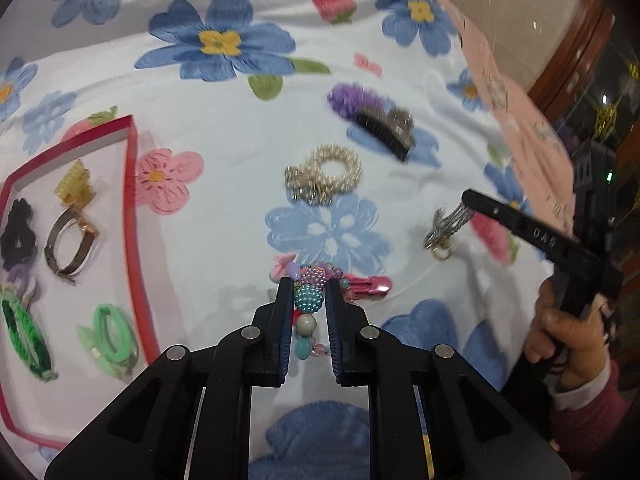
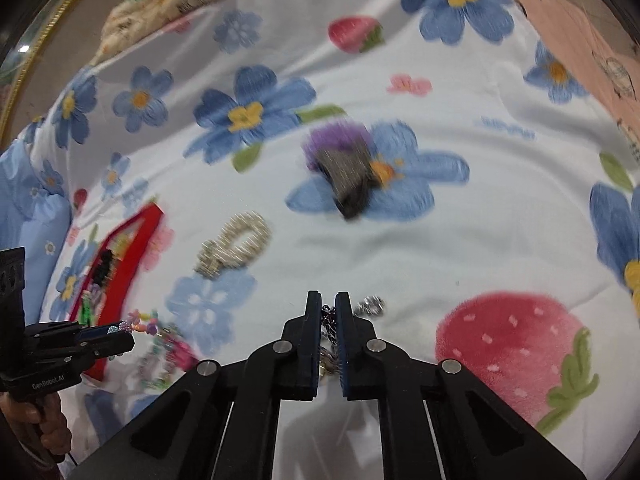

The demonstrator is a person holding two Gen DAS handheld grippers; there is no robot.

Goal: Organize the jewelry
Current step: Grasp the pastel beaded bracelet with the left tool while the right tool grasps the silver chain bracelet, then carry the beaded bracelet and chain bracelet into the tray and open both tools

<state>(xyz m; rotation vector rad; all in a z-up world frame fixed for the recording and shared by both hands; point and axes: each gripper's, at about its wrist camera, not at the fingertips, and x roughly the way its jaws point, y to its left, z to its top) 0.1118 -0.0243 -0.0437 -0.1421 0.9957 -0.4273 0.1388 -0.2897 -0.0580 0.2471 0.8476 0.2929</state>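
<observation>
My left gripper (image 1: 307, 286) is shut on a colourful beaded bracelet (image 1: 306, 300) just above the flowered blanket; it also shows at the left of the right wrist view (image 2: 120, 330). My right gripper (image 2: 328, 300) is shut on a silver chain piece (image 2: 329, 320), which hangs from its fingers in the left wrist view (image 1: 444, 226). A red-rimmed tray (image 1: 130, 184) at the left holds a yellow claw clip (image 1: 76, 184), a bangle (image 1: 70, 240), a black scrunchie (image 1: 18, 232) and green hair ties (image 1: 110, 336).
A pearl scrunchie (image 1: 326, 172) and a purple furry comb clip (image 1: 374, 118) lie on the blanket beyond the grippers. Pink hair clips (image 1: 366, 284) lie by the bracelet. A pink cloth (image 1: 516, 112) borders the right side. A patterned pillow (image 2: 168, 0) lies far left.
</observation>
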